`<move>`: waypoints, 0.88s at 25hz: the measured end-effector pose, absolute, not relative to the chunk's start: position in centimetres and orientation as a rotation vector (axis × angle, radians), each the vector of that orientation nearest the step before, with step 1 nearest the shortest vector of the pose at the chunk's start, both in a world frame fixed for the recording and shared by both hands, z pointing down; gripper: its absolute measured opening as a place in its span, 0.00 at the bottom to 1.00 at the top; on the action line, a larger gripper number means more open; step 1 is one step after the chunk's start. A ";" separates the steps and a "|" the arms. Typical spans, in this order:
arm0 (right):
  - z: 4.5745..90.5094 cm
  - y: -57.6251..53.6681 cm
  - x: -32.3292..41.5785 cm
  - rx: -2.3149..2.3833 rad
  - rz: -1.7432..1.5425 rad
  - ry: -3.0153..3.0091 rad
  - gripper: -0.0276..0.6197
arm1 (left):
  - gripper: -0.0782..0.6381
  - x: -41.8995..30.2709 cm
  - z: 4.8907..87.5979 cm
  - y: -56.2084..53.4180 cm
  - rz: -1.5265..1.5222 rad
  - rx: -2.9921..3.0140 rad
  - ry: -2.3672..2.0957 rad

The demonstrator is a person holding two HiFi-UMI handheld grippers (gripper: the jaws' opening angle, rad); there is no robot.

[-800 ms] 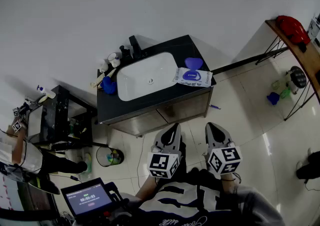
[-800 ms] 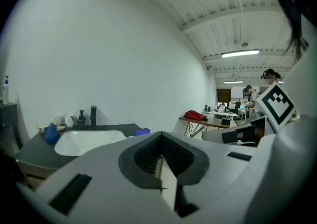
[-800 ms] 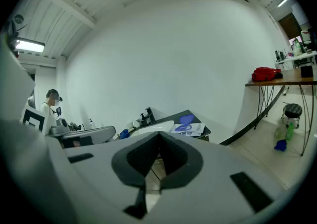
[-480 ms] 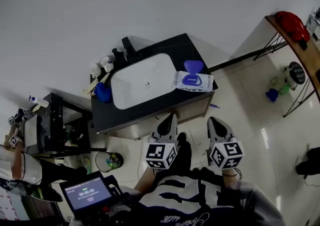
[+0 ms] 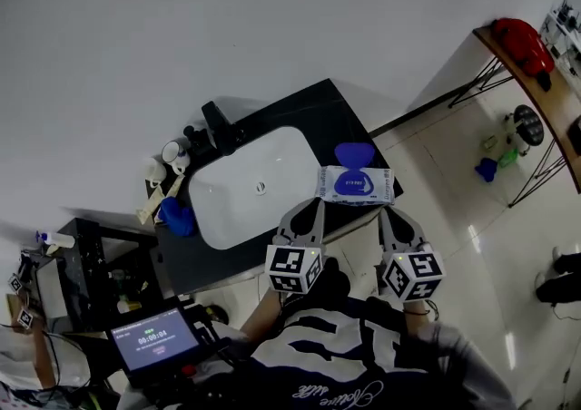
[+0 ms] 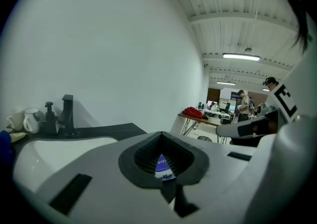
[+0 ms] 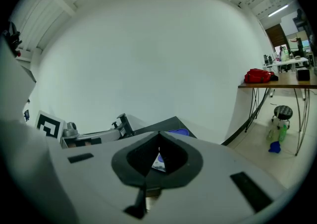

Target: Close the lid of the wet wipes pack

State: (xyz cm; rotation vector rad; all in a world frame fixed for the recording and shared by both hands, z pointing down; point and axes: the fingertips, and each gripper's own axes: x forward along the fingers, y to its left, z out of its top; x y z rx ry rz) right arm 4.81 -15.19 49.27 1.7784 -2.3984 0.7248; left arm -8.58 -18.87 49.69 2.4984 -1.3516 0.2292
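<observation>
The white soft wet wipes pack with a blue oval label [image 5: 354, 185] lies flat on the right end of the black vanity counter [image 5: 304, 118], just beside the white oval sink basin [image 5: 245, 204]. Its blue plastic lid [image 5: 354, 155] is open and folded back toward the white wall. The left gripper [image 5: 309, 209] and the right gripper [image 5: 388, 215] are held side by side at the near edge of the counter, both pointing toward the pack, one at each of its near corners. Whether they touch it, I cannot tell. In the left gripper view the jaws of the left gripper [image 6: 161, 134] are pressed together with nothing between them, and a small part of the pack [image 6: 162, 164] shows through the dark opening behind the tips. The right gripper [image 7: 159, 134] is the same, tips together and empty. A black tap [image 5: 218, 122] stands behind the basin, and a blue object [image 5: 174, 216] lies at its left end.
</observation>
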 end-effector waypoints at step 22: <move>59.1 -27.9 8.9 1.382 0.707 -2.284 0.03 | 0.11 -5.6 64.9 -22.9 0.604 2.247 -1.198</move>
